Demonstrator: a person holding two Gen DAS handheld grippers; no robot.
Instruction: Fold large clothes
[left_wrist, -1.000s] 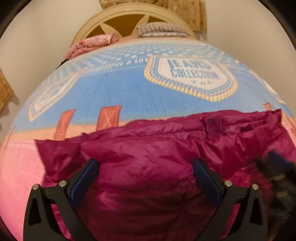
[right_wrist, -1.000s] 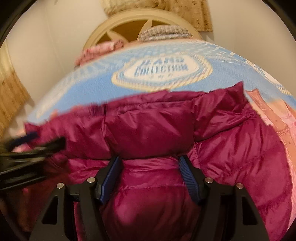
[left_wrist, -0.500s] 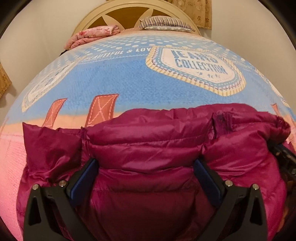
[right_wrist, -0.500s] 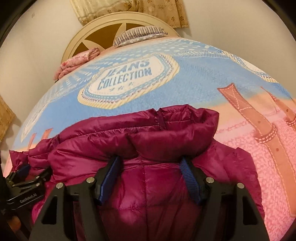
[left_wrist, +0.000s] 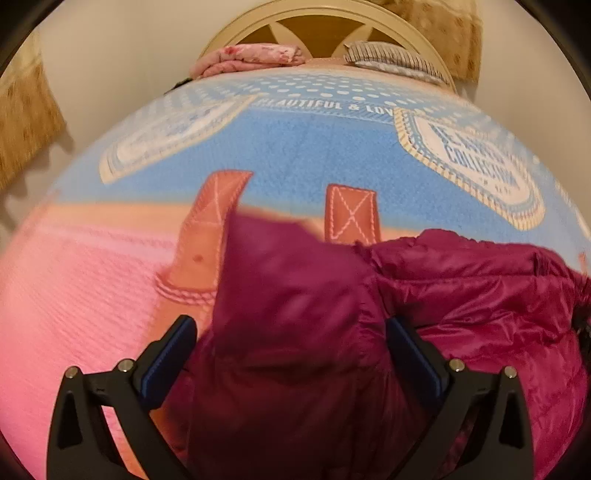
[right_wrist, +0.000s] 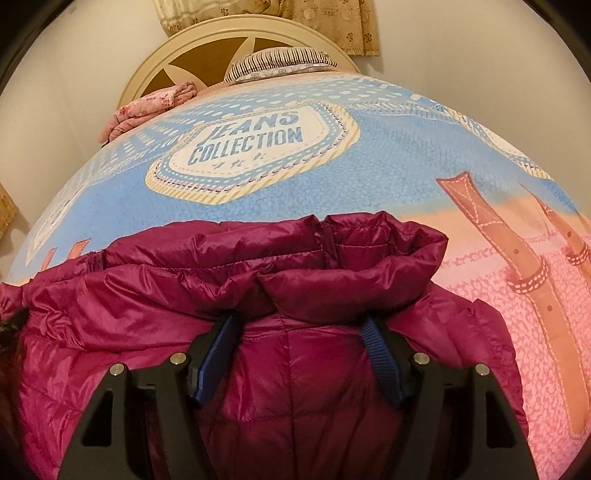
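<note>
A: Nearest first. Right gripper (right_wrist: 301, 358): black frame low in its own view, blue fingers (right_wrist: 216, 363) set wide. Magenta puffer jacket (right_wrist: 332, 288) bulges between them and fills the gap. Fabric hides the pad faces, so I cannot tell whether they press it or only straddle it.

B: Left gripper (left_wrist: 288, 360)?

A: Same stance. Blue fingers (left_wrist: 168, 360) well apart, a dark, blurred flap of the jacket (left_wrist: 480, 295) rising between them. The right-hand pad sits against the padded bulk; the left-hand pad shows bare pink cover beside it. Clamped or not, I cannot tell.

B: Where does the jacket lie?

A: On the bed, at the near end, on the bed cover (right_wrist: 388, 173). In the right view it is bunched, with a thick rolled edge across the far side and a seam running down its middle. In the left view its bulk spreads off to the right, the blurred flap standing nearer the lens.

B: Beyond it?

A: The cover: pink with printed orange straps (left_wrist: 351, 218) near the jacket, then a blue band with a cream badge (right_wrist: 255, 147) reading "JEANS COLLECTION". In the left view a strip of lettering, "BEAUTIFUL & LOV", runs past that.

B: Far end?

A: A folded pink floral cloth (right_wrist: 147, 107) and a striped pillow (right_wrist: 284, 61), well apart from the jacket, both against a rounded cream headboard (right_wrist: 159, 62). Behind, a pale wall and the hem of a patterned beige curtain (right_wrist: 332, 26).
</note>
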